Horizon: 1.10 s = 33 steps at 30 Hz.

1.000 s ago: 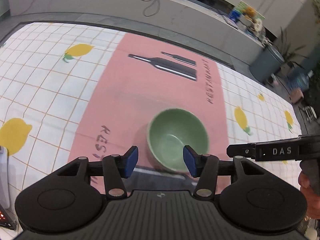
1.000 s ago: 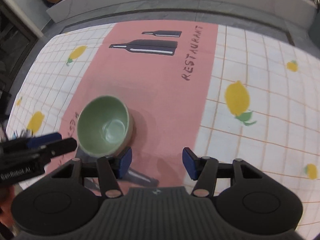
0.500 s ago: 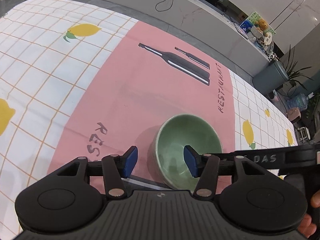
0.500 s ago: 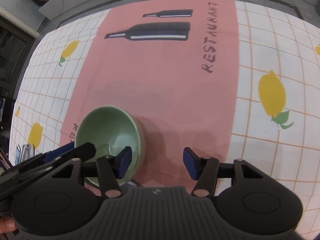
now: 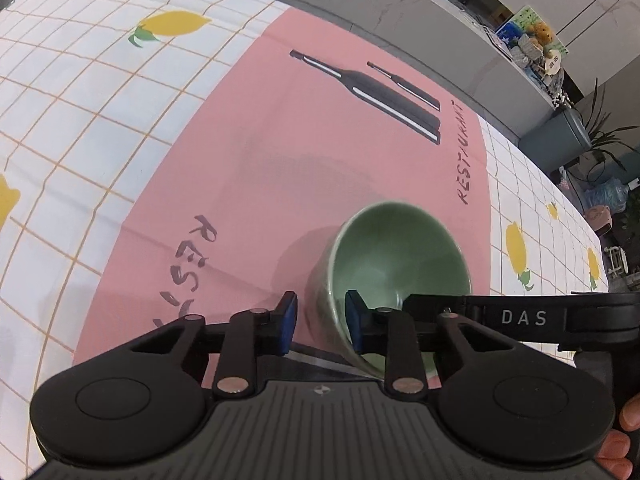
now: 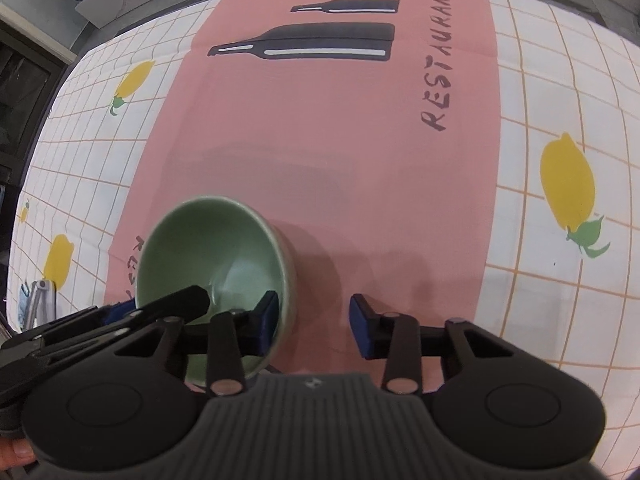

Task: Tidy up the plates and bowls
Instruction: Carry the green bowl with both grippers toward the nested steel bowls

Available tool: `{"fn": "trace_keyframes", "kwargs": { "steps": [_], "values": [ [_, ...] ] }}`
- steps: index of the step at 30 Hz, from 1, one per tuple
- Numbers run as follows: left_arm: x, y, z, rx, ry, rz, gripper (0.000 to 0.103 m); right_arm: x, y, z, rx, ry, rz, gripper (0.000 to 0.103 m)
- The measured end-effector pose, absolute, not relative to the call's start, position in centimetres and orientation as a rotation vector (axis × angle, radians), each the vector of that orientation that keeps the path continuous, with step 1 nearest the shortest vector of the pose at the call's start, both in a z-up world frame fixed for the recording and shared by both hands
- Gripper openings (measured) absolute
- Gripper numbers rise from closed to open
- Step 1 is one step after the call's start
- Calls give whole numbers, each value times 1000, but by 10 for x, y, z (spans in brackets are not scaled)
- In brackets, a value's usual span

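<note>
A green bowl (image 5: pixel 400 256) (image 6: pixel 212 248) stands on the pink placemat (image 5: pixel 280 152). My left gripper (image 5: pixel 321 322) straddles the bowl's left wall, one blue pad outside and the other inside. Its jaws are closing, and a sliver of mat still shows between the outer pad and the wall. My right gripper (image 6: pixel 315 324) straddles the opposite wall, its left pad inside the bowl. Its jaws are also closing, with a wide gap from the wall to the outer pad. Each view shows the other gripper's finger (image 5: pixel 424 304) (image 6: pixel 188 300) reaching over the bowl's rim.
The placemat (image 6: pixel 360 160) has black bottle prints and the word RESTAURANT. It lies on a white checked tablecloth (image 5: pixel 80 120) with lemons. A grey counter (image 5: pixel 420 12) runs behind the table, with a bin and plants (image 5: pixel 556 140) at the right. A metal object (image 6: pixel 36 296) lies at the left edge.
Both grippers have come down and in onto the bowl, which now looks larger. Both pairs of jaws have narrowed around its opposite walls.
</note>
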State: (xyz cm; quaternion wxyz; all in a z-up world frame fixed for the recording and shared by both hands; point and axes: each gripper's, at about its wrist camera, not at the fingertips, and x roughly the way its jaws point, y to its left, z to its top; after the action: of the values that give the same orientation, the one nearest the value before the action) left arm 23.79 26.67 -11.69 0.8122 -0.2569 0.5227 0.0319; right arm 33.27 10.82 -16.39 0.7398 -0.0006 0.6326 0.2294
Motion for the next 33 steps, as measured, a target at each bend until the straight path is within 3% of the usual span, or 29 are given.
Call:
{"fn": "trace_keyframes", "kwargs": {
  "steps": [4,8,33],
  "values": [
    [240,265,-119,-567,1119,62,19,331,115,-164,-18,1361,525,23],
    [243,261,-117,-560,1132,95,16,328,118,-165,-11,1346,547,10],
    [176,207,-56,-615,1151,81,13,252,58,-97,18,1358,461,7]
  ]
}}
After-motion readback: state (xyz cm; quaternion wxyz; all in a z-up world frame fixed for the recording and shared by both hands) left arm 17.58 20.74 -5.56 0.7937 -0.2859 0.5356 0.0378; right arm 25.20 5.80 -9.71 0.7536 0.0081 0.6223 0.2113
